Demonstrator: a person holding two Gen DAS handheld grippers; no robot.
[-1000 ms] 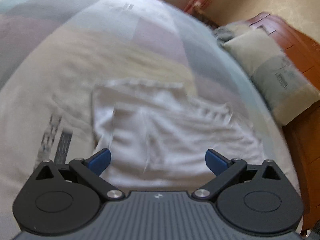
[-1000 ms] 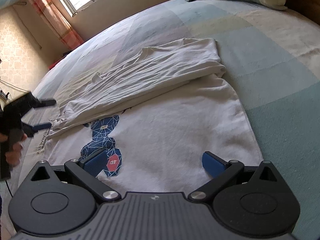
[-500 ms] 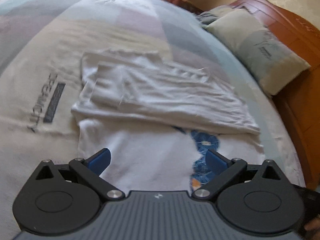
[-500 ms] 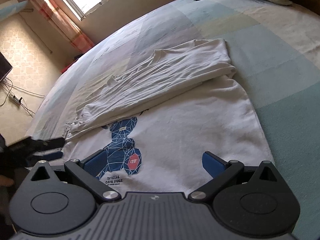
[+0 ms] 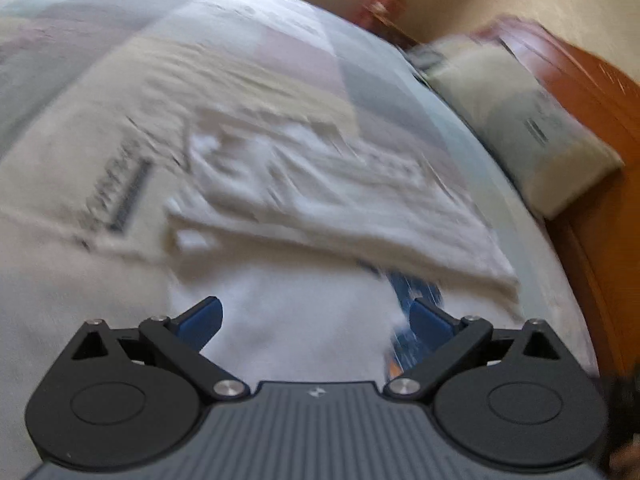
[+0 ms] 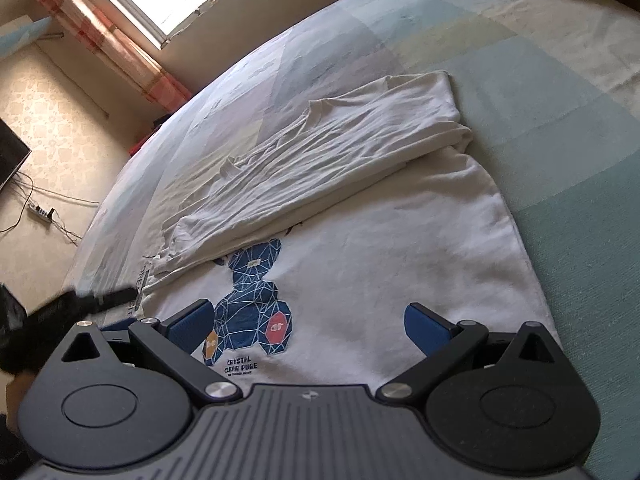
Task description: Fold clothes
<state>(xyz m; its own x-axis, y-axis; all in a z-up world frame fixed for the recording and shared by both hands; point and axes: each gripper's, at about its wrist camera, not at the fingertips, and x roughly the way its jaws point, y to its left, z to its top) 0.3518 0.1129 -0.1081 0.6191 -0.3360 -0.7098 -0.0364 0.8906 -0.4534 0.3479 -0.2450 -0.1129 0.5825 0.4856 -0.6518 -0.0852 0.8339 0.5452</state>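
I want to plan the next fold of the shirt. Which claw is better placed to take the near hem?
Probably the right claw: open, steady, hanging over the shirt near its hem. The left claw is open too, but its view is blurred.

Left gripper (image 5: 316,316) held open above blurred white t-shirt (image 5: 304,312); pillow (image 5: 520,136) seen far right.
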